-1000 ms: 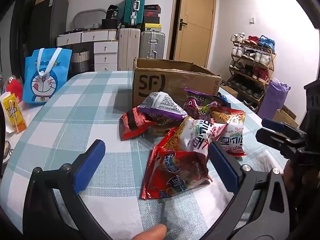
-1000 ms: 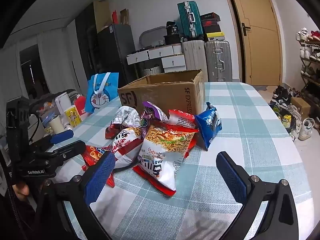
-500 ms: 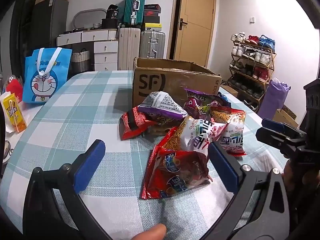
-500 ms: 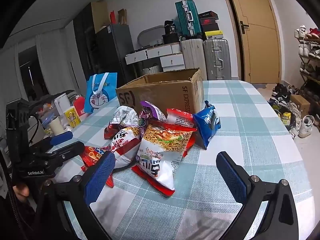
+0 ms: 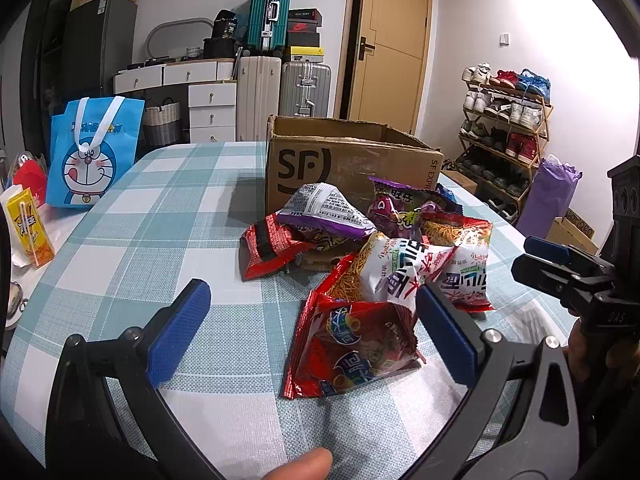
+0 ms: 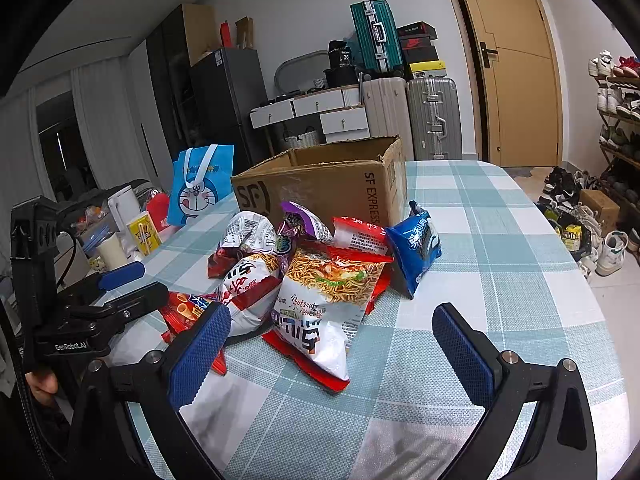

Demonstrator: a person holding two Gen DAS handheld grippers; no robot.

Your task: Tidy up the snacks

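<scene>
A heap of snack bags lies on the checked tablecloth [image 5: 152, 240] in front of an open SF cardboard box [image 5: 340, 160], also in the right wrist view [image 6: 328, 184]. Nearest my left gripper [image 5: 312, 320] is a red snack bag [image 5: 352, 348], its right edge close to the right pad; the gripper is open and empty. My right gripper [image 6: 336, 344] is open and empty, just short of a white noodle-snack bag [image 6: 320, 304]. A blue bag [image 6: 416, 244] leans at the heap's right. Each gripper shows in the other's view, left [image 6: 120, 292] and right [image 5: 560, 264].
A blue Doraemon tote [image 5: 94, 152] and a yellow drink carton [image 5: 30, 228] stand at the table's left side. Suitcases [image 5: 280, 80], drawers and a door are behind the table. A shoe rack [image 5: 504, 120] stands to the right.
The right wrist view has shifted slightly, with the snack heap now a little nearer to the right gripper. The left gripper has barely moved. Both stay open.
</scene>
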